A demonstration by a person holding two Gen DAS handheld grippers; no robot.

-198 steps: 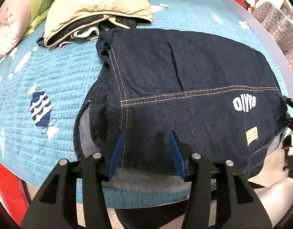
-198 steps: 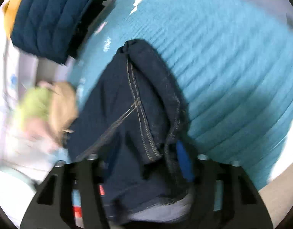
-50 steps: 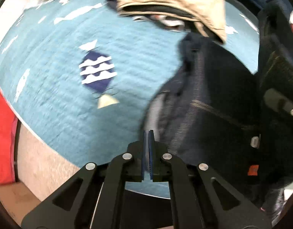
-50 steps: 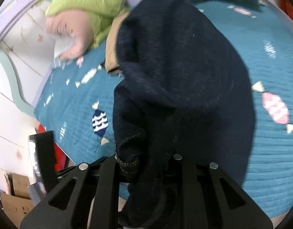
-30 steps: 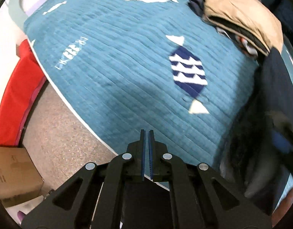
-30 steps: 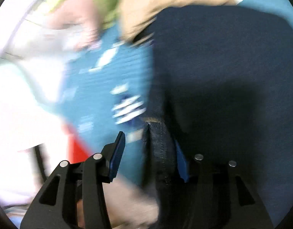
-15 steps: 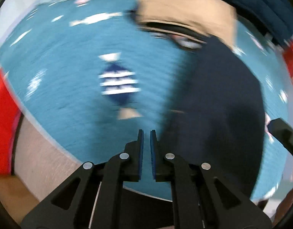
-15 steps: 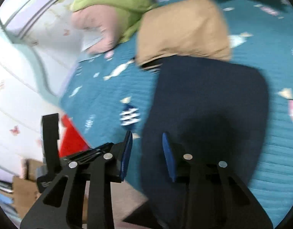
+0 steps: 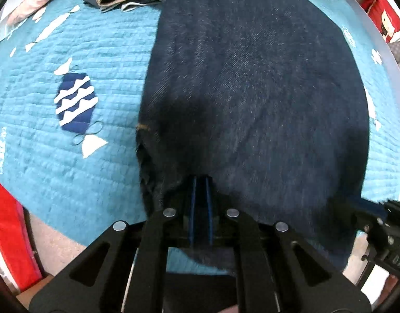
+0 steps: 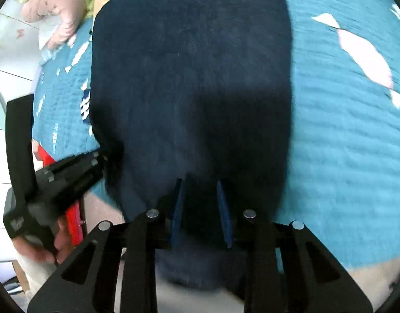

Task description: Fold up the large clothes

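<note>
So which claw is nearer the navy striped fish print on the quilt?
Left. The left claw sits over the folded denim's edge beside the fish print; the right claw is further across the denim.

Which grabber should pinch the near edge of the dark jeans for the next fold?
Probably the right gripper: its jaws are closing with the near edge of the dark denim between them. The left gripper is nearly shut over that edge with nothing visibly held.
</note>
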